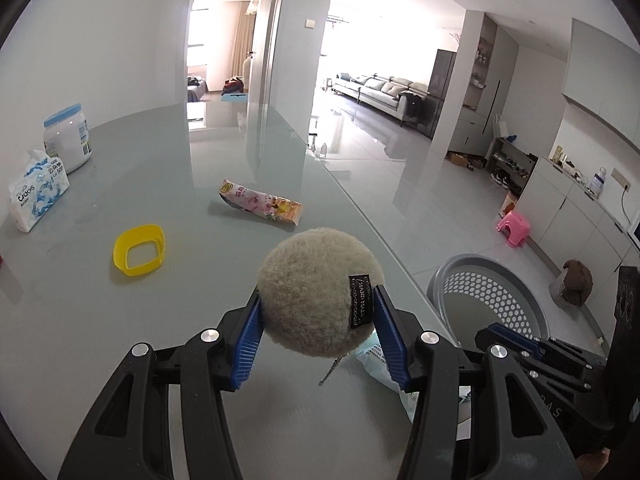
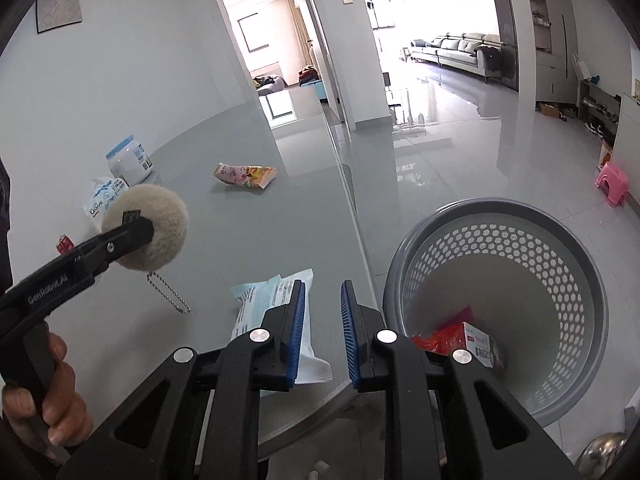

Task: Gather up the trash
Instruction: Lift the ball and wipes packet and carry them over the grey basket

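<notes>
My left gripper (image 1: 318,304) is shut on a beige fluffy ball (image 1: 320,290) with a black label and a hanging bead chain, held above the grey table (image 1: 120,340). The ball also shows in the right wrist view (image 2: 154,226). My right gripper (image 2: 322,320) is open and empty, near the table's right edge beside a pale blue wrapper (image 2: 264,300). A pink and orange snack packet (image 1: 260,206) lies farther back on the table. A grey perforated bin (image 2: 500,320) stands on the floor right of the table with red trash and a small box inside.
A yellow plastic ring (image 1: 139,250), a tissue pack (image 1: 38,190) and a white jar with a blue lid (image 1: 68,138) stand on the table's left side. A small red item (image 2: 64,243) lies at the left. A pink stool (image 1: 513,229) is on the floor.
</notes>
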`<action>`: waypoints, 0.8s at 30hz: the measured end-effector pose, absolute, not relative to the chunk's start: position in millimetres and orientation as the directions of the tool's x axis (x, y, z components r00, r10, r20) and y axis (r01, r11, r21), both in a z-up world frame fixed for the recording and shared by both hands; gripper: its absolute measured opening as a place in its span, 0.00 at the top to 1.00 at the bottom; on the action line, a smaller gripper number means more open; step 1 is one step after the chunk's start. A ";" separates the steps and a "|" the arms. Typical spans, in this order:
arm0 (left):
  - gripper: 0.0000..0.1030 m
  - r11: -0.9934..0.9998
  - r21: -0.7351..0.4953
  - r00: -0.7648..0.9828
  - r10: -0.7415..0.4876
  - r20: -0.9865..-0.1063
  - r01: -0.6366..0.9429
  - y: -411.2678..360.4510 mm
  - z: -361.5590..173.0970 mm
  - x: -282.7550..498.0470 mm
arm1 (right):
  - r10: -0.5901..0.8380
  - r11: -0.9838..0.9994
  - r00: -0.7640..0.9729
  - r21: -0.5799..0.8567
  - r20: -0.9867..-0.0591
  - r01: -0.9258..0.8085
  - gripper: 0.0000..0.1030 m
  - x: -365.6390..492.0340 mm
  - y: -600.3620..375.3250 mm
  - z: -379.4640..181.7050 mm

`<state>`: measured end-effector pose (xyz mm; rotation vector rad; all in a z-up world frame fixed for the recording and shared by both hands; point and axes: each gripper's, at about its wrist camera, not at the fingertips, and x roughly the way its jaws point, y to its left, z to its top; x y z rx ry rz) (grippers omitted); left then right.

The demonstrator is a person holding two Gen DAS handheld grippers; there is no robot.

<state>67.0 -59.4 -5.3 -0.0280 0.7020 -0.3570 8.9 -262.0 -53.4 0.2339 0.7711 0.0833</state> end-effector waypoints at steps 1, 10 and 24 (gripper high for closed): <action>0.50 0.941 -0.142 0.708 -0.325 -0.626 0.307 -58.4 -5.0 68.4 | 0.168 0.970 0.714 0.244 -0.680 0.004 0.82 8.1 -259.7 -53.6; 0.50 0.957 -0.132 0.737 -0.284 -0.614 0.259 -36.5 -0.8 73.1 | 0.176 0.980 0.693 0.193 -0.699 -0.053 0.42 13.1 -224.2 -55.4; 0.50 0.962 -0.158 0.732 -0.273 -0.624 0.224 -15.3 -6.7 75.8 | 0.091 0.996 0.554 0.074 -0.827 -0.053 0.32 49.9 -201.2 -83.2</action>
